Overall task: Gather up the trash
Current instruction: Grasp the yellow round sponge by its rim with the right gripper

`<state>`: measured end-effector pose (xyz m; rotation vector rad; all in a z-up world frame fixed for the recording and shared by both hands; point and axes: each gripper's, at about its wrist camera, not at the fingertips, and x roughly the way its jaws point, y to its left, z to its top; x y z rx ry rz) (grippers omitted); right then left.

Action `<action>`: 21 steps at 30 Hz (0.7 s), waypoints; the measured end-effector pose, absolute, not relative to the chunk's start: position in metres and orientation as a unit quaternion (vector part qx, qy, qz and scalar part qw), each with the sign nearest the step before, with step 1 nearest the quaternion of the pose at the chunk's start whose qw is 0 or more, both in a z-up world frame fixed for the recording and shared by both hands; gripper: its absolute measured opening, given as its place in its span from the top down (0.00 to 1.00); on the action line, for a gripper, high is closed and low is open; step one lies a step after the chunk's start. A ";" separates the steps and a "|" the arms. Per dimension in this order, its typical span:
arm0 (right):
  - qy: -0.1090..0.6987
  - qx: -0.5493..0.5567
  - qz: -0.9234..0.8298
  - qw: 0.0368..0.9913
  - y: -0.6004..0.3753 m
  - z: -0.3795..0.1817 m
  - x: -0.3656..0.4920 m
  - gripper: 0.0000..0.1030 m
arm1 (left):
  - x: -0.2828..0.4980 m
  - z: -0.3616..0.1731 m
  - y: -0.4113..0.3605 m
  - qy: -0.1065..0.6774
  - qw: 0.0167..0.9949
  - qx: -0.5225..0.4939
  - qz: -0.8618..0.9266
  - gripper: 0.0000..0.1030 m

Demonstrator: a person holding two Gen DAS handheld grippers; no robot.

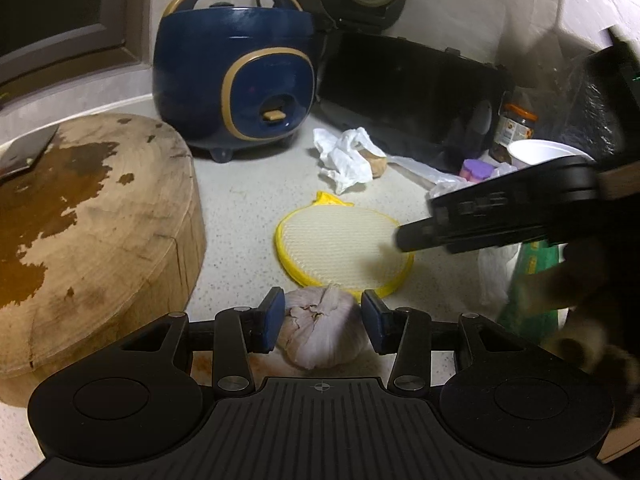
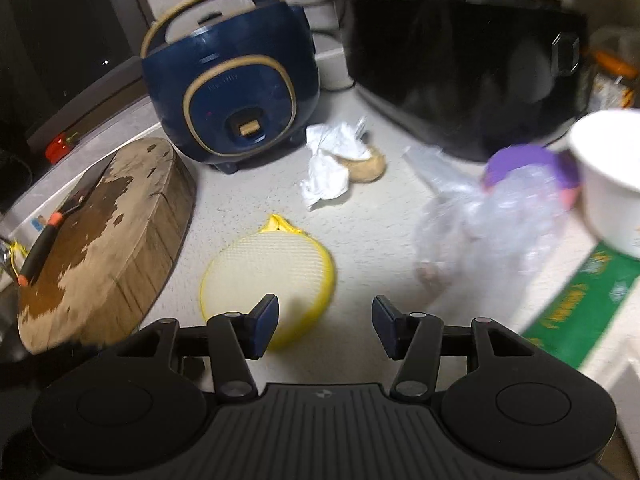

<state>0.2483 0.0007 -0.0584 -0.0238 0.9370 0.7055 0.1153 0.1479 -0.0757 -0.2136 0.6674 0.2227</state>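
A pale garlic bulb [image 1: 322, 332] fills the gap of my left gripper [image 1: 324, 320], and both blue pads touch its sides. My right gripper [image 2: 324, 314] stands open with nothing in it, low over the counter by the edge of a round yellow-rimmed mesh pad [image 2: 268, 264]. In the left wrist view its fingers [image 1: 416, 236] reach in from the right over that pad [image 1: 340, 248]. Farther back lie a crumpled white tissue [image 2: 326, 168] and a brown lump [image 2: 368, 170]. At the right lies a clear plastic bag [image 2: 480, 224].
A round wooden chopping block [image 1: 88, 232] with a cleaver [image 1: 28, 152] on it fills the left. A blue rice cooker [image 1: 236, 80] and a black cooker [image 1: 408, 96] stand behind. A white cup [image 2: 612, 184], a purple-lidded tub [image 2: 520, 164] and a green packet [image 2: 580, 300] crowd the right.
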 end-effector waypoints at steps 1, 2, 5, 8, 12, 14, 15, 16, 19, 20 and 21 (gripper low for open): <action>0.451 -0.006 0.332 0.828 0.005 -0.064 0.253 0.49 | 0.115 -0.076 0.148 0.327 0.933 -0.106 0.109 0.54; 0.458 -0.004 0.329 0.826 0.009 -0.068 0.257 0.49 | 0.115 -0.076 0.148 0.327 0.933 -0.107 0.109 0.54; 0.457 -0.010 0.323 0.829 0.020 -0.078 0.259 0.50 | 0.115 -0.076 0.148 0.328 0.932 -0.106 0.109 0.54; 0.454 -0.021 0.340 0.824 0.027 -0.077 0.256 0.79 | 0.114 -0.076 0.148 0.328 0.933 -0.106 0.106 0.54; 0.428 -0.038 0.357 0.829 0.024 -0.063 0.243 0.92 | 0.112 -0.076 0.149 0.327 0.933 -0.110 0.101 0.55; 0.422 -0.025 0.364 0.830 0.010 -0.054 0.238 0.93 | 0.111 -0.076 0.148 0.328 0.933 -0.107 0.099 0.55; 0.420 -0.020 0.362 0.832 0.002 -0.049 0.235 0.94 | 0.110 -0.076 0.147 0.329 0.933 -0.105 0.098 0.55; 0.418 -0.016 0.358 0.835 -0.008 -0.045 0.233 0.94 | 0.110 -0.076 0.147 0.330 0.934 -0.101 0.096 0.55; 0.418 0.003 0.339 0.843 -0.043 -0.037 0.225 0.94 | 0.108 -0.077 0.145 0.334 0.934 -0.091 0.091 0.54; 0.419 0.008 0.329 0.846 -0.054 -0.035 0.222 0.94 | 0.108 -0.077 0.145 0.334 0.934 -0.088 0.090 0.54; 0.420 0.014 0.317 0.850 -0.067 -0.034 0.218 0.94 | 0.108 -0.077 0.145 0.334 0.934 -0.086 0.090 0.53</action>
